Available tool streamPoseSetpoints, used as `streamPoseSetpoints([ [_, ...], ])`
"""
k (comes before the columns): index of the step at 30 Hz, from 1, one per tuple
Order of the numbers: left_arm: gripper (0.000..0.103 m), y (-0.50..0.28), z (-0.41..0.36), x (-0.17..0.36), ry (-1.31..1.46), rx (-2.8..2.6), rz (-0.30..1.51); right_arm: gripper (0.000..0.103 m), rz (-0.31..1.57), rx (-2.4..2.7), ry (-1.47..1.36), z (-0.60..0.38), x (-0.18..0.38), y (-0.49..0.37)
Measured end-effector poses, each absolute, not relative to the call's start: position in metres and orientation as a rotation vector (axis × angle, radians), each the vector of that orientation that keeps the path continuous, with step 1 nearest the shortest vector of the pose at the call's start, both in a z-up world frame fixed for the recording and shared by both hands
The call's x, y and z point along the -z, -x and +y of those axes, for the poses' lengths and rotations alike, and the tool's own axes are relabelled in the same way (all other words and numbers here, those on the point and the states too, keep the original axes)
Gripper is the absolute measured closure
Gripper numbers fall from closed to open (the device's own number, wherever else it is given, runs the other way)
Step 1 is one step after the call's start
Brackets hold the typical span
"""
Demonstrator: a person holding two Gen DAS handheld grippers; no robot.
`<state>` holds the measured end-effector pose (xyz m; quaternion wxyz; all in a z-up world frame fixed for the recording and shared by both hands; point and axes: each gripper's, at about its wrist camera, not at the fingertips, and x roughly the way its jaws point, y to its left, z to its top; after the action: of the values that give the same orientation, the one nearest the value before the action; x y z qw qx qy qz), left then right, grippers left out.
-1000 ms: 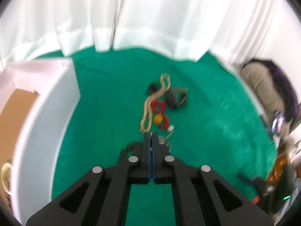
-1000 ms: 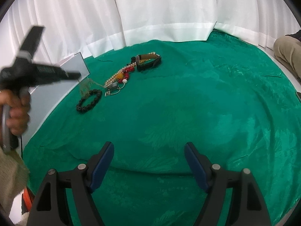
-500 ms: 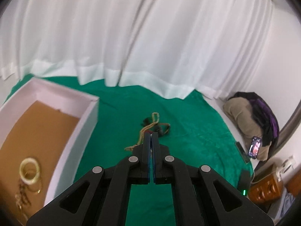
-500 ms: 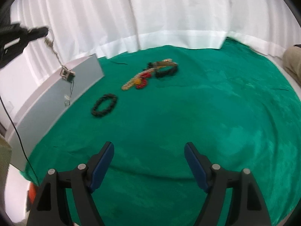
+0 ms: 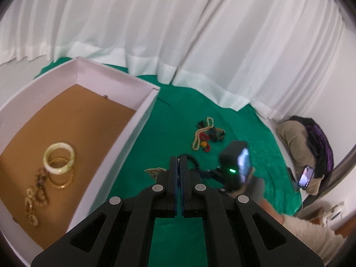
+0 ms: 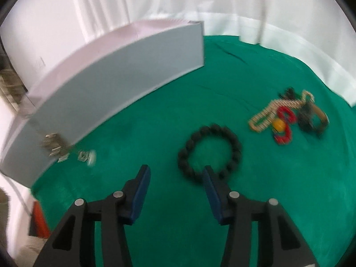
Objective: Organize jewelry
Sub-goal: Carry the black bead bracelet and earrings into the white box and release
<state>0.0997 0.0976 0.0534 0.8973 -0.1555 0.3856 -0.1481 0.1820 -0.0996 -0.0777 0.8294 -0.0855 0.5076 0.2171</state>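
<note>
On a wrinkled green cloth (image 6: 222, 211) lies a round bracelet of matte black beads (image 6: 210, 151), with a tangled heap of beige, red and orange jewelry (image 6: 287, 116) well beyond it to the right. Beside the cloth's left edge stands a white, straight-walled box (image 5: 124, 138) with a flat brown floor; inside rest a smooth pale bangle (image 5: 59, 156), thin gold hoops (image 5: 61, 178) under it and a chunky gold chain (image 5: 33, 202). A small metallic chain piece (image 6: 66, 149) lies blurred on the cloth, just beside the box's outer wall.

Fingers of the left gripper (image 5: 178, 162) are pressed together; whether anything is pinched between them I cannot tell. Jaws of the right gripper (image 6: 175, 173) are apart and closing, empty, its right blue pad (image 6: 211, 189) overlapping the bracelet's near rim; contact is unclear.
</note>
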Motion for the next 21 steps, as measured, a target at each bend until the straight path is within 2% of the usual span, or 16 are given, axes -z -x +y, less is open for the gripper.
streamPoseSetpoints([
  [4,0.103,-0.094,0.108,-0.053,0.315,0.281,0.808,0.091,1.144,-0.45,0.197,-0.098,0.082,-0.194],
  [13,0.103,-0.088,0.115,-0.045,0.308,0.24,0.814,0.091,1.102,-0.51,-0.038,-0.129,0.016,-0.185],
  [21,0.103,-0.073,0.149,-0.105,0.43,0.299,0.746,0.091,0.971,-0.675,-0.123,-0.093,-0.079,-0.179],
])
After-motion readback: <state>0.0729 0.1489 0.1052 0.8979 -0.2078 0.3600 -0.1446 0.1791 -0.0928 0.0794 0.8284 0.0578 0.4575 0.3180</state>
